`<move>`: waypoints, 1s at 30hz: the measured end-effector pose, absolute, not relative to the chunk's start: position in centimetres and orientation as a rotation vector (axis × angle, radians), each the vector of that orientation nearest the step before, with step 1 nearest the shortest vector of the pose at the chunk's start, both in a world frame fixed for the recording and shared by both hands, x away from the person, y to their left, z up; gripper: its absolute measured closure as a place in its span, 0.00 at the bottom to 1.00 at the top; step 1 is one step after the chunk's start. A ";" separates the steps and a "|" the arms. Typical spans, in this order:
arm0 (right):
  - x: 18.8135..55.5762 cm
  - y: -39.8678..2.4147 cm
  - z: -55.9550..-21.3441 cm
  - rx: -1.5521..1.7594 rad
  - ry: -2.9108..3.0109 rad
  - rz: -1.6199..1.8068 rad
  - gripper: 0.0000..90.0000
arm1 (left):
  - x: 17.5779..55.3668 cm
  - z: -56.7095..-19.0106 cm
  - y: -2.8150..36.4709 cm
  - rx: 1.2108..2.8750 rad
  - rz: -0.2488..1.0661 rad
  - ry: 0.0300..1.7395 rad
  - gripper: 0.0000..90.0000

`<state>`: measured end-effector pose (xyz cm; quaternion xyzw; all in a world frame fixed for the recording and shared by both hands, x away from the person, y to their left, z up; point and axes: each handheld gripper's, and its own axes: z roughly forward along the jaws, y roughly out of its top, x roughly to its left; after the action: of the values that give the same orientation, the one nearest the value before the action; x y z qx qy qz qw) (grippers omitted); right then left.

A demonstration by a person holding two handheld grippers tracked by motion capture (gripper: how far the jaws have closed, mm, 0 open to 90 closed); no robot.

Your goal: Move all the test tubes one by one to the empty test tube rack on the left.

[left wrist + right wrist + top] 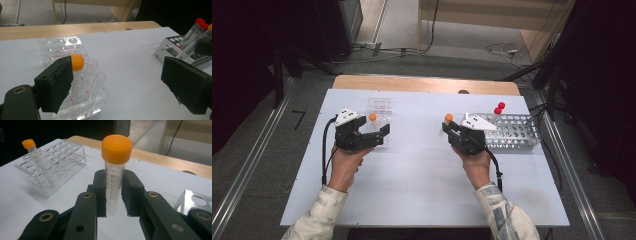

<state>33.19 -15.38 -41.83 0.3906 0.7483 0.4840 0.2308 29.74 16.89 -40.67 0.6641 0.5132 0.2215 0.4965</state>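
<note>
My right claw is clenched on the orange-capped tube, light, stiff, slick plastic best pinched mid-barrel under the cap; my left claw gapes released.

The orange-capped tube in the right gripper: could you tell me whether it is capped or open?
Capped. The tube stands upright between the right gripper's shut jaws, with its orange cap seated on top.
</note>
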 end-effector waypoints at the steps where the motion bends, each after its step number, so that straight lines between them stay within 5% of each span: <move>1: 33.1 -15.2 -41.9 1.065 2.066 1.332 0.80 | 29.7 -40.6 16.8 1.607 0.542 1.240 0.12; 22: 30.7 -9.3 -43.9 0.917 2.234 1.346 0.80 | 28.5 -40.2 12.9 1.705 0.474 1.093 0.18; 30: 30.1 -7.2 -44.5 0.880 2.284 1.355 0.80 | 28.4 -40.9 11.9 1.758 0.420 1.022 0.33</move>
<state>30.11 -7.20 -44.47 0.3099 0.8044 0.4772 0.1711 28.38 11.88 -40.89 0.7295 0.4241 0.1743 0.5076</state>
